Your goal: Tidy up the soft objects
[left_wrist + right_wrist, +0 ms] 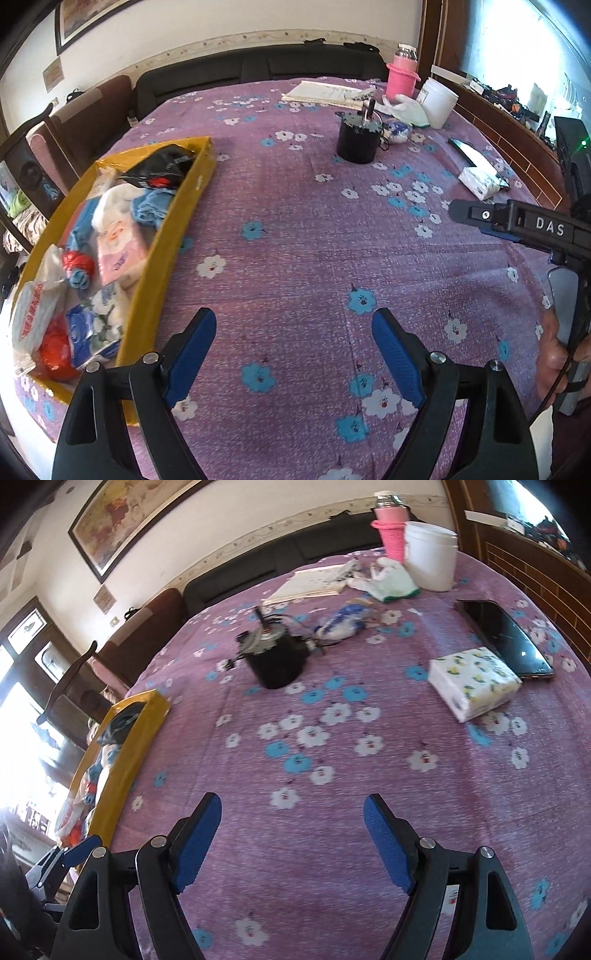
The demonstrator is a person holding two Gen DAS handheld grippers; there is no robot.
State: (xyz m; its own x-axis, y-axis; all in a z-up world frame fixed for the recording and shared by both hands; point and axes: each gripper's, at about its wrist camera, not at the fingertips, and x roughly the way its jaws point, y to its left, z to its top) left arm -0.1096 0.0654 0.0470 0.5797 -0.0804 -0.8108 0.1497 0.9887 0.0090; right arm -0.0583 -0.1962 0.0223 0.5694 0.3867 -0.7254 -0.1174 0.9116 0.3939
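A yellow box [199, 177] stands at the table's left, filled with soft things: tissue packs, blue and white cloths, red and black bags. It also shows in the right wrist view [127, 757]. A tissue pack [474, 683] with a yellow print lies on the purple flowered cloth at the right, also in the left wrist view [480, 181]. A white glove [391, 578] and a blue-white bundle [343, 622] lie farther back. My left gripper [293, 332] is open and empty beside the box. My right gripper [291, 816] is open and empty, well short of the tissue pack.
A black motor [277, 661] stands mid-table. A phone [506, 638] lies beside the tissue pack. A white tub [430, 555], a pink bottle [389, 531] and papers [306, 581] are at the back. A wooden ledge [535, 572] borders the right side.
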